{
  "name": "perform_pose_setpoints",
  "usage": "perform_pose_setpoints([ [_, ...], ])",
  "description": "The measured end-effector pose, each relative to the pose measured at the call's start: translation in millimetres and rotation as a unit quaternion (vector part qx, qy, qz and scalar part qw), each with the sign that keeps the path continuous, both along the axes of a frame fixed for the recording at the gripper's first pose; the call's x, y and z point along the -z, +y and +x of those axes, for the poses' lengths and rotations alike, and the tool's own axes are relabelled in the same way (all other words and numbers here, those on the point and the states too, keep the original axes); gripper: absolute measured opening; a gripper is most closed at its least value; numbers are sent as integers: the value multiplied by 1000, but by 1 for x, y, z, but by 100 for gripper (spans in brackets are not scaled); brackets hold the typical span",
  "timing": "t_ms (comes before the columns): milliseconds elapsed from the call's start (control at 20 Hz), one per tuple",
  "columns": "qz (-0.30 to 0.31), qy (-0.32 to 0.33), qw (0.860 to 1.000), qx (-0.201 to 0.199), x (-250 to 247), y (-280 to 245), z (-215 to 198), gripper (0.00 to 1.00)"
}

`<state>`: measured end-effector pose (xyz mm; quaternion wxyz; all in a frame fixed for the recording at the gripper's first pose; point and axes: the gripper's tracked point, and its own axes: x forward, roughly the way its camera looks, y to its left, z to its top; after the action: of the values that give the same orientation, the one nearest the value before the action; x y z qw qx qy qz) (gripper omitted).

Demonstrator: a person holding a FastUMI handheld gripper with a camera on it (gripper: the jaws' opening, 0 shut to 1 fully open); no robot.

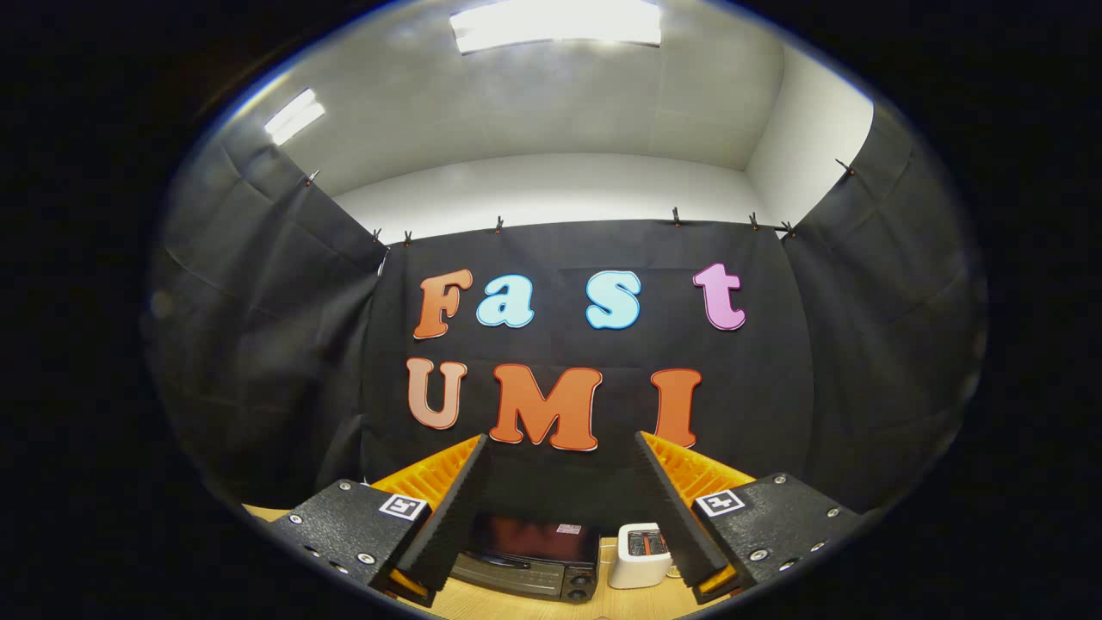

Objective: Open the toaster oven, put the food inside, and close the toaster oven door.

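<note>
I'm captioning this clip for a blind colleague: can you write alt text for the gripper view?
The open gripper is held high, its two orange-backed fingers spread wide with nothing between them. Below and between them, a black toaster oven sits on a wooden table with its door closed, a small white toaster beside it. Black cloth walls rise behind.

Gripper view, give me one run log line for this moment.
gripper: open, holding nothing | toaster oven: below between fingers, door shut | white toaster: beside oven | table: wooden
</note>
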<state>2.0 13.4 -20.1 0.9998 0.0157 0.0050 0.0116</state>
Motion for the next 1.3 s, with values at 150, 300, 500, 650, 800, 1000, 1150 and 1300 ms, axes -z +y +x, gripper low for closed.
perform_pose_setpoints([
  [150, 6, 18, 1000, -5, 26, 11, 5, 97],
  [300, 16, 36, 999, -11, 61, 25, 20, 98],
  [500, 45, 77, 996, -11, 117, 49, 46, 98],
  [650, 47, 106, 993, -9, 164, 73, 68, 98],
  [800, 39, 139, 989, -20, 211, 99, 83, 98],
  [1000, 43, 178, 983, -15, 265, 114, 103, 98],
  [1150, 48, 210, 976, -8, 305, 124, 110, 98],
  [1300, 48, 235, 971, -4, 336, 130, 112, 98],
])
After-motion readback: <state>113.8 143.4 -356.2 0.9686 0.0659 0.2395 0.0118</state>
